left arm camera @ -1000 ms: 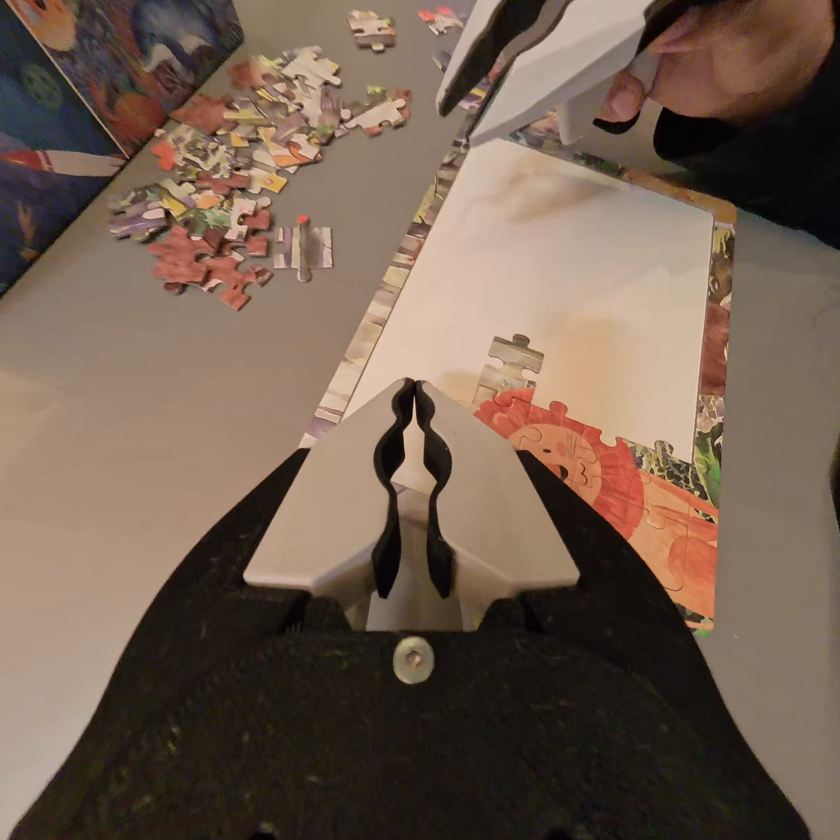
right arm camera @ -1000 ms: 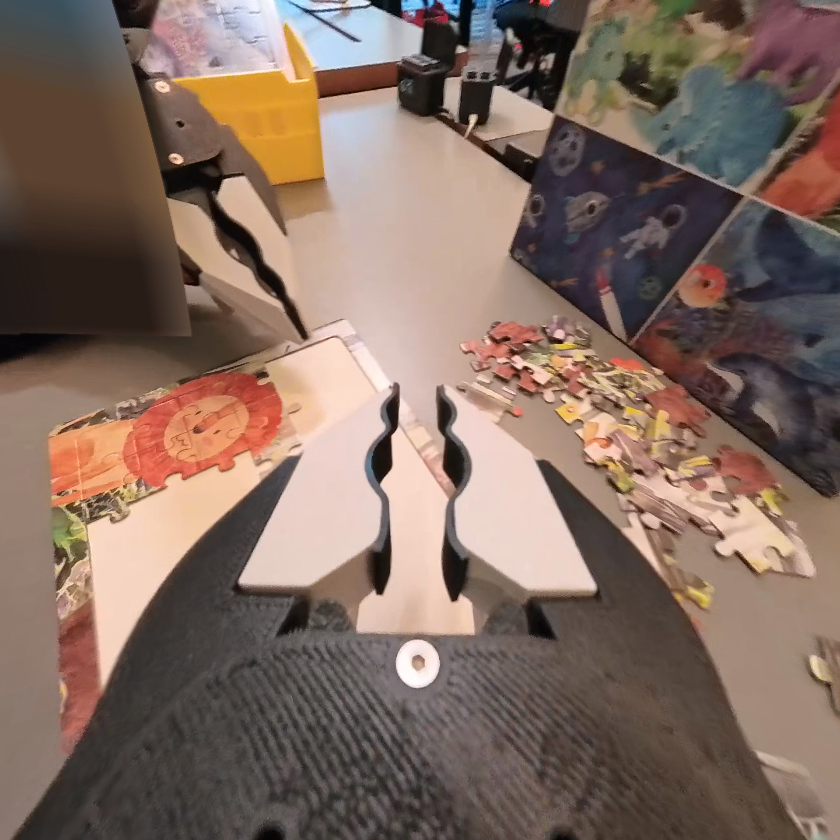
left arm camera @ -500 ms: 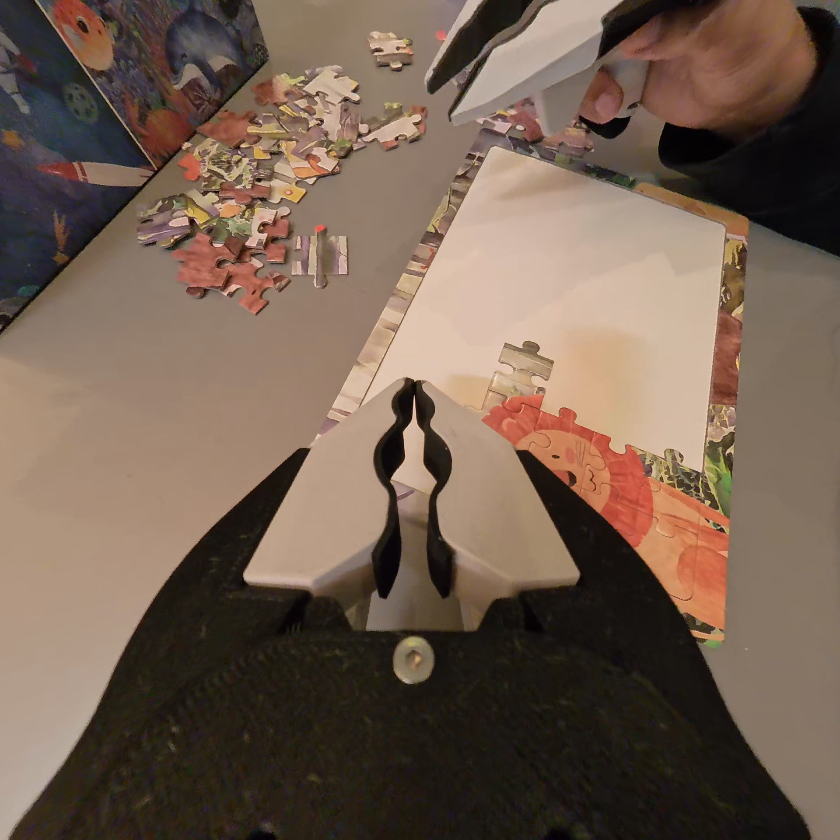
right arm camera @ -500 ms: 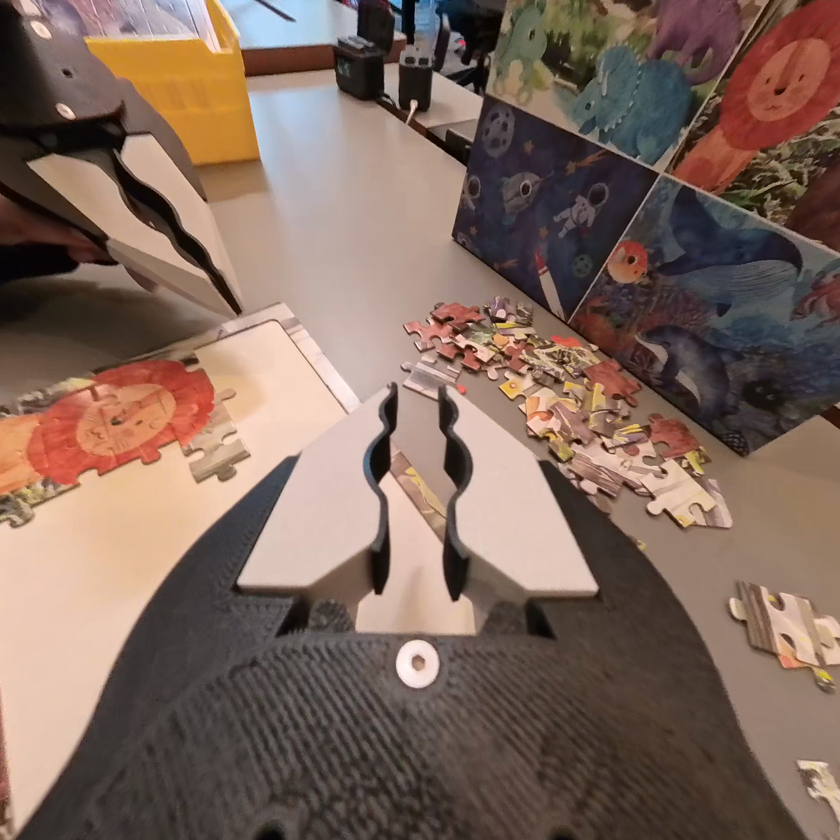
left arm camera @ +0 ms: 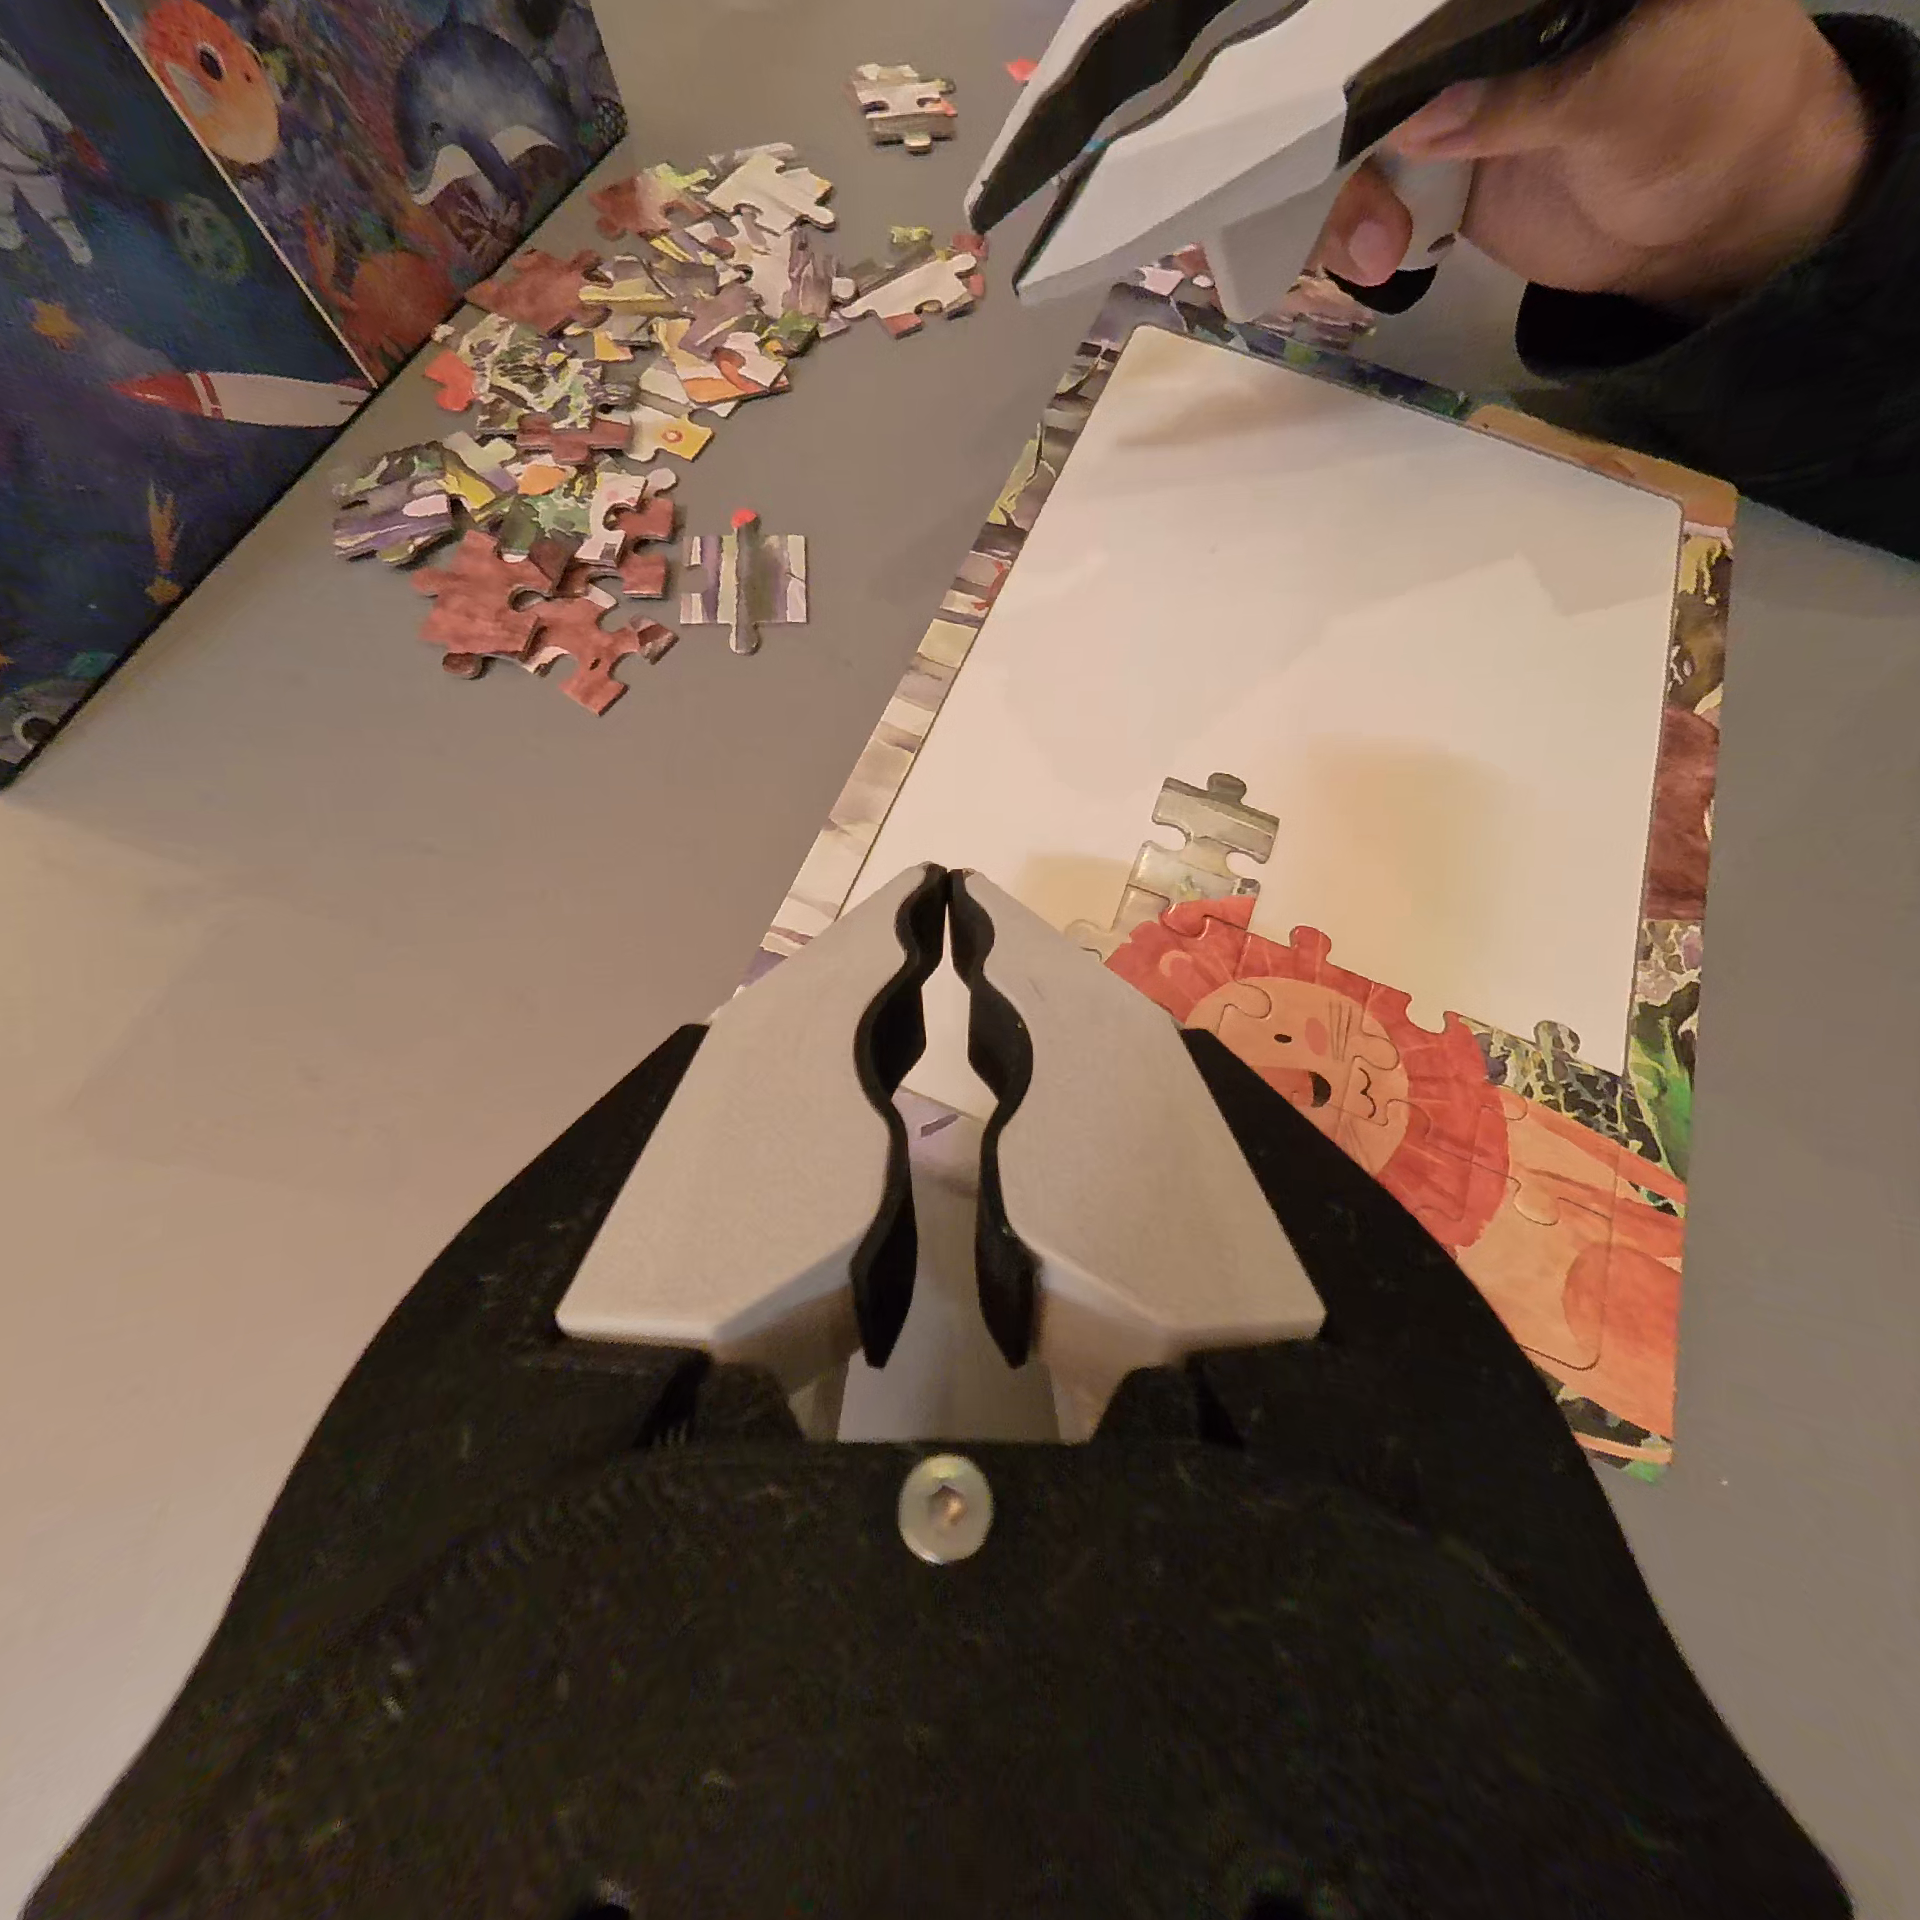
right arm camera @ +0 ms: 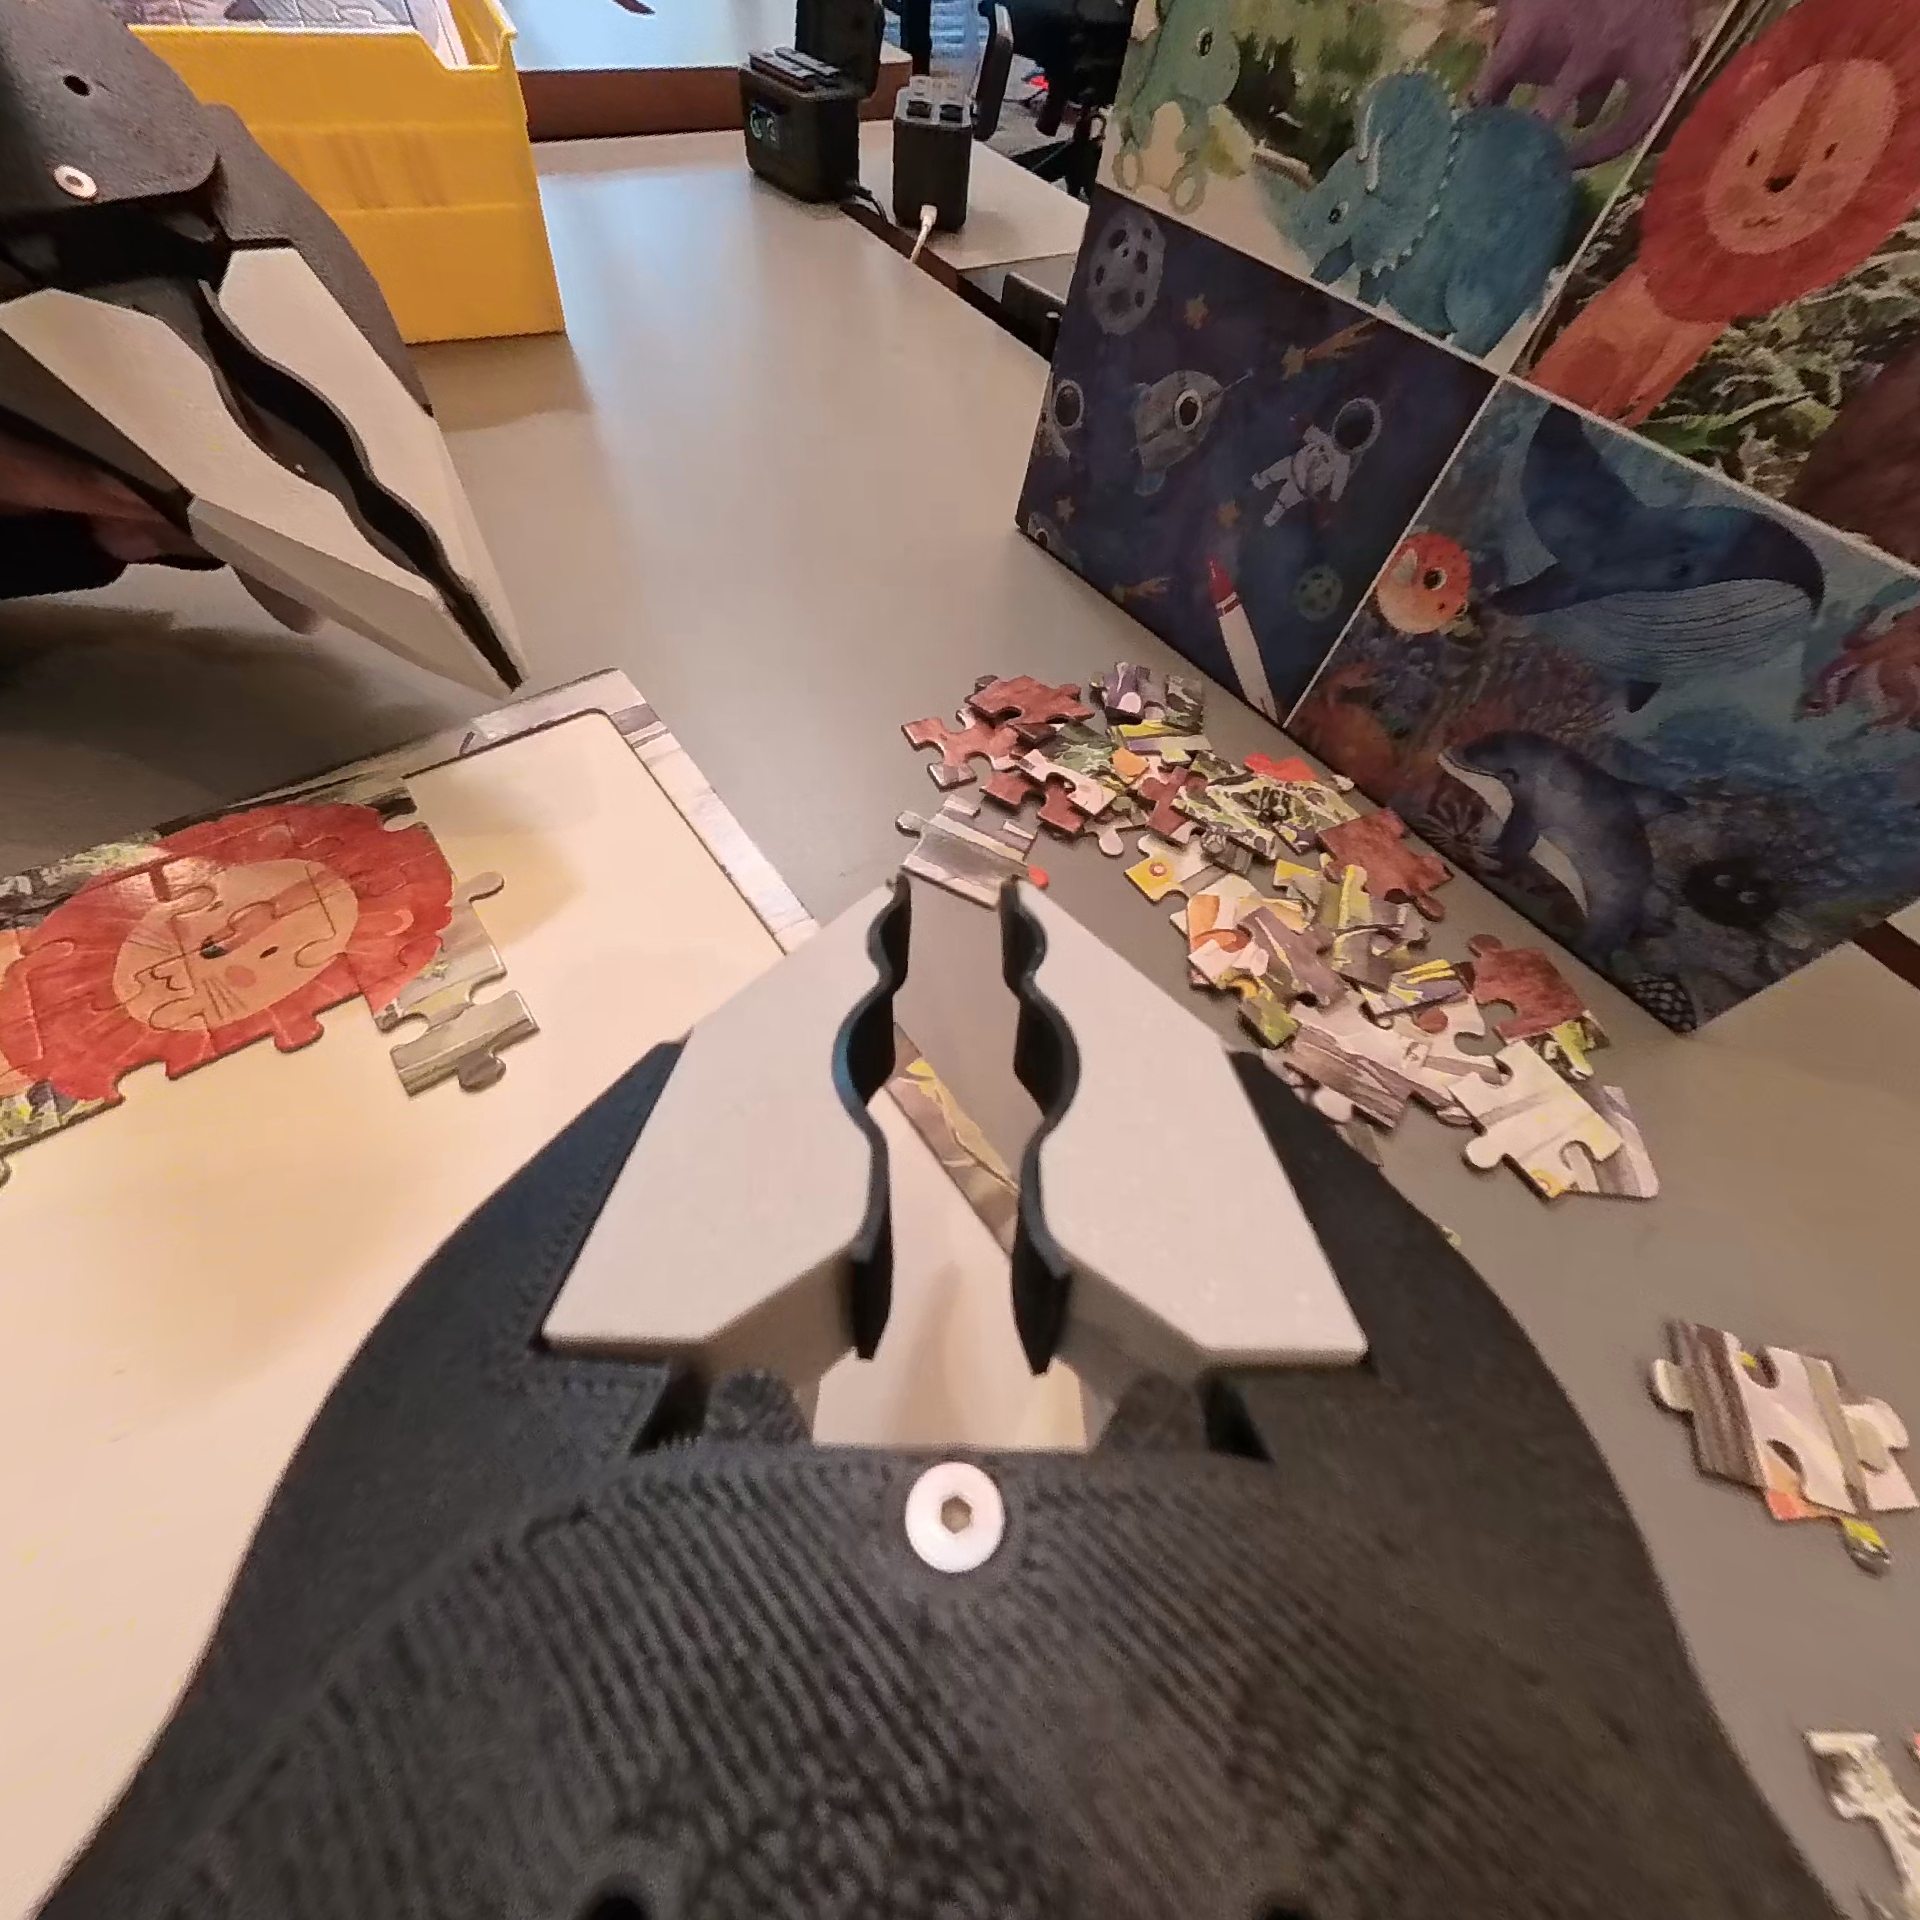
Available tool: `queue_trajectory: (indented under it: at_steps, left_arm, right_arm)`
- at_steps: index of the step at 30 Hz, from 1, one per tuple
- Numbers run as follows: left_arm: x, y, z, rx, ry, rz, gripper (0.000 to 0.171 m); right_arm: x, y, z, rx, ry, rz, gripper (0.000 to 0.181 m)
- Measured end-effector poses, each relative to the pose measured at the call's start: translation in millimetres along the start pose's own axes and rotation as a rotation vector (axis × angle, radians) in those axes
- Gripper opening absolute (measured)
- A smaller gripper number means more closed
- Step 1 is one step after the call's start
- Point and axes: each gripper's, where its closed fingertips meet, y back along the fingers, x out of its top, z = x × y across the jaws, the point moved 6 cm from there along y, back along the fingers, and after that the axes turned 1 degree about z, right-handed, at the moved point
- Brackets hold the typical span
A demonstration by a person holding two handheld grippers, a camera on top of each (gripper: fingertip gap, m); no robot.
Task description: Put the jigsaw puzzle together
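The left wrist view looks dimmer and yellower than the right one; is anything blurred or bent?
Left wrist view: warm, dim, a soft shadow on the white puzzle tray. Right wrist view: brighter, cooler; the table edge curves from the wide lens, and the black mount at the bottom looks slightly smeared.

Right gripper (right arm camera: 954, 896) gapes empty above loose puzzle pieces (right arm camera: 1273, 894).

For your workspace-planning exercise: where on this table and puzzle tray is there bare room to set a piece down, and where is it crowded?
Free: the white middle of the tray, bordered by its printed frame and the lion section; also the grey table between the tray and the picture boxes, nearer the left gripper. Crowded: the heap of loose pieces beside the boxes.
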Motion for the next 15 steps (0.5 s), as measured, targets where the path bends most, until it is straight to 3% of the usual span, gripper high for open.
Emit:
queue_trajectory:
  at_steps: [3,8,15]
  left_arm:
    - [-1,1,-2,0.007,0.002,-0.007,0.000]
    - [-14,5,-16,0.042,0.007,-0.075,0.000]
    - [-34,15,-32,0.011,0.059,-0.141,0.000]
  right_arm:
    - [-1,-3,-9,0.070,-0.012,-0.024,0.014]
    - [-8,-2,-59,0.548,-0.125,-0.196,0.022]
    - [-31,-17,-84,0.502,0.081,-0.353,0.021]
